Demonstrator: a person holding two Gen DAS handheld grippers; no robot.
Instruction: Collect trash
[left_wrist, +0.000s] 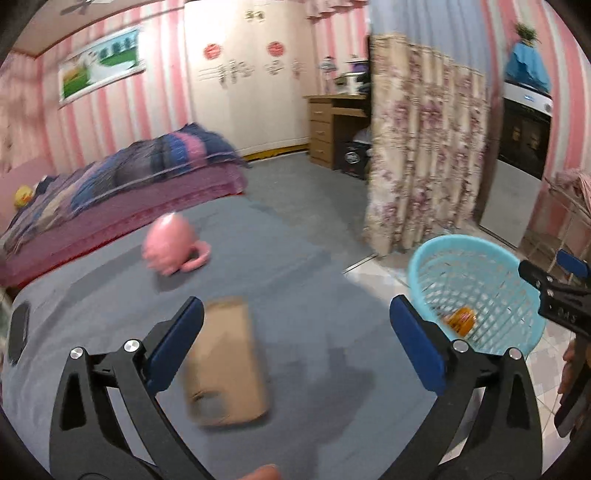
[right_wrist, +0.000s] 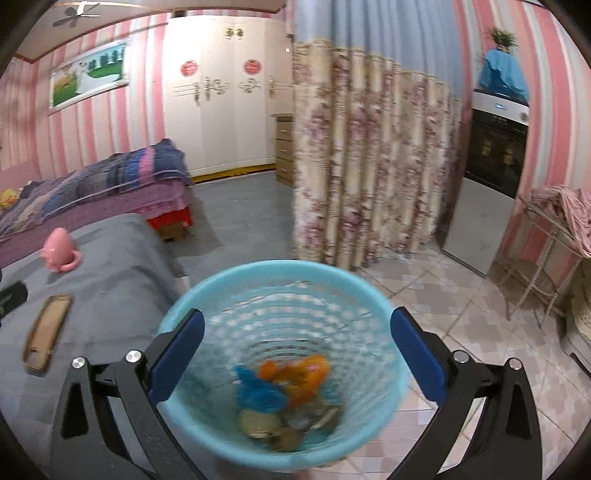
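Left wrist view: left gripper (left_wrist: 295, 339) with jaws spread wide, nothing between them; blue rubber-like pads (left_wrist: 177, 343) on black rigid arms. Hovered over flat brown cardboard box (left_wrist: 227, 363), rectangular, smooth-faced, blurred, lying on grey cloth-covered table (left_wrist: 295, 251). Pink glossy mug (left_wrist: 171, 245), rounded, with looped handle, stood farther back on same cloth, well apart from box. Black flat object (left_wrist: 18, 332) at left edge of cloth; type could not be told. Turquoise plastic basket (left_wrist: 476, 291), round, lattice-walled, stood on tiled floor (left_wrist: 546, 373) just beside table's right edge; orange item (left_wrist: 460, 321) visible through mesh near bottom. Tip of right gripper (left_wrist: 554, 280) seen above basket rim at far right.

Right wrist view: right gripper (right_wrist: 297, 354) with jaws fully apart, gripping nothing, held directly above basket (right_wrist: 395, 373) mouth. Contents at bottom of basket: orange crinkled wrapper (right_wrist: 303, 373), blue crumpled piece (right_wrist: 258, 395), beige and grey scraps (right_wrist: 266, 426); all blurred, exact kinds could not be told. Cardboard box (right_wrist: 46, 332) seen edge-on at left, on grey cloth (right_wrist: 118, 280), outside basket. Pink mug (right_wrist: 59, 254) behind it. Floral curtain (right_wrist: 369, 166), soft and pleated, hung beyond basket; bed (right_wrist: 92, 184) with patterned quilt behind table.
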